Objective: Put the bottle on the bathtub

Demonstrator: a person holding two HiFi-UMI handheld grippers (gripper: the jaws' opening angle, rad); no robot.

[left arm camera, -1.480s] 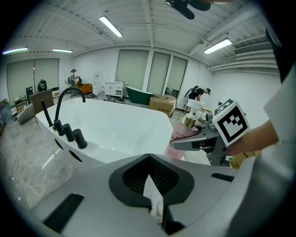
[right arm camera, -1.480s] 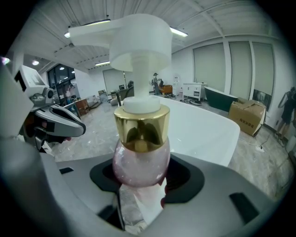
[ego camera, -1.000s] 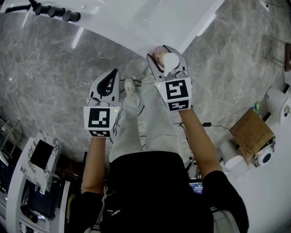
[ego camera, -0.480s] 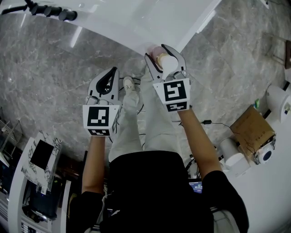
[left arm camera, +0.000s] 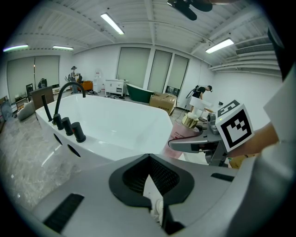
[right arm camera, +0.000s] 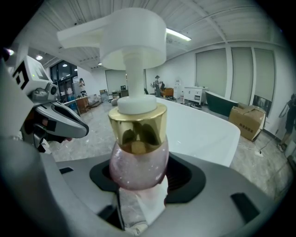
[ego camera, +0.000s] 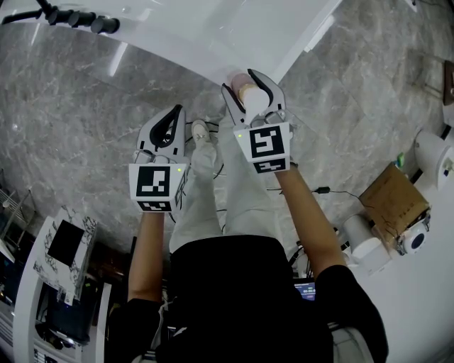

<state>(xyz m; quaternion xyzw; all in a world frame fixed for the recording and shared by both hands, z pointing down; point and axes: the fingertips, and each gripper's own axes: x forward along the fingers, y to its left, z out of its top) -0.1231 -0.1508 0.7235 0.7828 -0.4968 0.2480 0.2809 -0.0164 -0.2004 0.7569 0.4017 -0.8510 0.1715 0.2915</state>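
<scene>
A pink pump bottle (right arm camera: 138, 152) with a gold collar and a white pump head stands upright between the jaws of my right gripper (right arm camera: 138, 196), which is shut on its rounded body. In the head view the bottle (ego camera: 250, 94) and right gripper (ego camera: 248, 85) hang right at the near rim of the white bathtub (ego camera: 213, 35). My left gripper (ego camera: 169, 126) is lower and to the left over the marble floor, shut with nothing in it. The left gripper view shows the bathtub (left arm camera: 115, 125) ahead and the bottle (left arm camera: 181, 134) at the right.
A black faucet (ego camera: 78, 18) with knobs sits on the tub's far left rim. The person's legs and shoe (ego camera: 201, 132) are between the grippers. A cardboard box (ego camera: 392, 204) and white round units (ego camera: 365, 248) stand at the right, a marble-topped stand (ego camera: 64, 244) at the lower left.
My right gripper has carried the bottle forward and slightly left, closer to the bathtub's rim. The left gripper has stayed where it was.
</scene>
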